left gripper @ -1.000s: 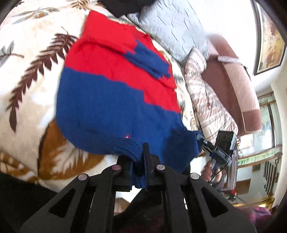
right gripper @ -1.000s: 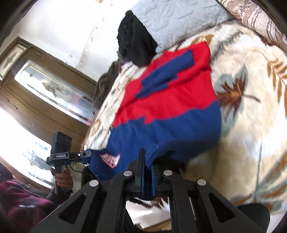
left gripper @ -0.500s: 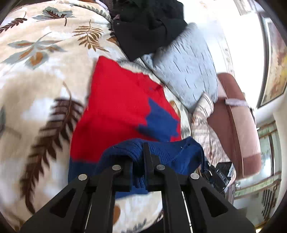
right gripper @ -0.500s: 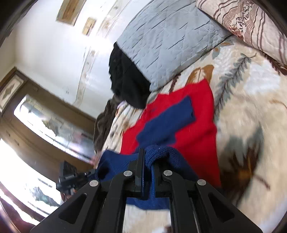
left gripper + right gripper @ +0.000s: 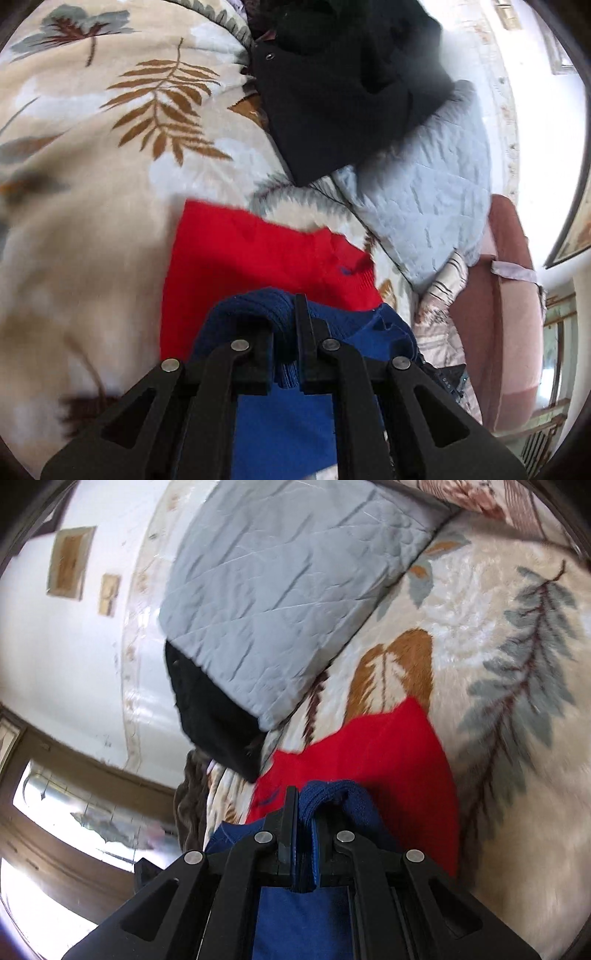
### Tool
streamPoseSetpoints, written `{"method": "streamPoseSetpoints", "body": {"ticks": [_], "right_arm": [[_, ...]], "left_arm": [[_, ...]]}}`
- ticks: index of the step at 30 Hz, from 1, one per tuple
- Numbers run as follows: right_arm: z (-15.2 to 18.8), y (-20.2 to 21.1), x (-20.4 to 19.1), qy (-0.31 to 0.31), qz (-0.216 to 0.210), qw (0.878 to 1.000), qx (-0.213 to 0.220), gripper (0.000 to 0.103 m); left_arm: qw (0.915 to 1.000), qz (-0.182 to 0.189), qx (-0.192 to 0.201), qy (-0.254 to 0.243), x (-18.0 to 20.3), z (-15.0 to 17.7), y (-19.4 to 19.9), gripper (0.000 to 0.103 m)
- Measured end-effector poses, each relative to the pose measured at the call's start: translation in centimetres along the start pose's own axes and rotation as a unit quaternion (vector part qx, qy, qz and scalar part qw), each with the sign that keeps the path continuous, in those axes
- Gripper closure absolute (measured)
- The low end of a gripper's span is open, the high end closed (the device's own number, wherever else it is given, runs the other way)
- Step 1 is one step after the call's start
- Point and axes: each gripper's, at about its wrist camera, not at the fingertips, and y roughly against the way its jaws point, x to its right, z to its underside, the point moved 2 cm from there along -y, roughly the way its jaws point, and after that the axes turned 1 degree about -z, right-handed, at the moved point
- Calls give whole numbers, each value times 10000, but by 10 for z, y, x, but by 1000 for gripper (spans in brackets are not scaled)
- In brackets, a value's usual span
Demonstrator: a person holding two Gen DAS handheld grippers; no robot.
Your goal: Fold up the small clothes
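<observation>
Leaf-print blanket (image 5: 92,155) (on a bed), both claws clamped on sweater (image 5: 240,258), left claw (image 5: 286,332), right claw (image 5: 304,827)

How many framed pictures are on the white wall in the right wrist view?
2: a larger framed picture near the upper left edge, and a smaller framed picture just lower right of it. Others may hang out of frame.

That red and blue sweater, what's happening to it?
Someone is folding it on a bed. The left gripper and right gripper are each shut on the blue hem of the sweater and hold it over the red top half, which lies flat on the leafy blanket. A grey pillow and black clothes sit beyond.
</observation>
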Motion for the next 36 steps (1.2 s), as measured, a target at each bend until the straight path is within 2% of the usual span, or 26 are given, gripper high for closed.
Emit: {"method": "streamPoseSetpoints", "body": {"ticks": [6, 8, 9, 11, 13, 15, 16, 19, 20, 21, 23, 25, 28, 30, 31, 32, 34, 36], "right_arm": [[-21, -31, 12, -241, 157, 9995, 110, 98], [-22, -42, 20, -441, 220, 9988, -45, 96], [-23, -44, 25, -602, 183, 9980, -117, 96], [-27, -39, 28, -877, -24, 9961, -128, 92], [-32, -24, 27, -970, -278, 9949, 34, 87], [-38, 1, 25, -939, -386, 9938, 450, 71], [-40, 8, 24, -930, -381, 9934, 558, 67], [-43, 24, 22, -696, 107, 9954, 644, 64], [-43, 24, 20, -570, 299, 9962, 583, 64], [-41, 21, 16, -402, 493, 9967, 497, 64], [-37, 10, 5, -54, 794, 9964, 283, 64], [-34, -4, -4, 305, 1066, 9938, 80, 63], [-26, -37, -13, 901, 1734, 9804, -265, 57], [-19, -60, -17, 1314, 2329, 9624, -482, 58], [-16, -64, -18, 1445, 2450, 9573, -522, 64], [-13, -65, -25, 1682, 2483, 9526, -508, 91], [-12, -51, -36, 1860, 2251, 9563, -164, 92], [-14, -28, -37, 1749, 2042, 9627, 298, 92]], "left_arm": [[9996, -215, -17, 196, -9, -35, -33, 96], [9988, -347, -150, 318, -16, -42, -46, 96], [9984, -291, -229, 424, -19, -44, -49, 96], [9967, 44, -339, 743, -24, -49, -44, 96], [9933, 554, -318, 961, -24, -53, -29, 96], [9909, 861, -221, 1015, -22, -54, -13, 93], [9909, 900, -216, 978, -21, -53, -7, 91], [9961, 540, 17, 696, -16, -47, 8, 75], [9972, 369, 169, 628, -16, -46, 13, 62], [9972, 285, 284, 637, -19, -46, 16, 53], [9953, 289, 324, 863, -30, -47, 19, 53], [9954, 325, 151, 893, -36, -41, 13, 53], [9996, -108, -48, 247, -23, -25, 0, 53], [9987, -461, -130, -158, -14, -15, -11, 53], [9967, -698, -136, -386, -10, -10, -17, 53], [9951, -827, -119, -522, -8, -7, -19, 53], [9927, -972, -36, -717, -4, -4, -19, 53], [9914, -1027, 35, -806, -4, -4, -19, 51]]}}
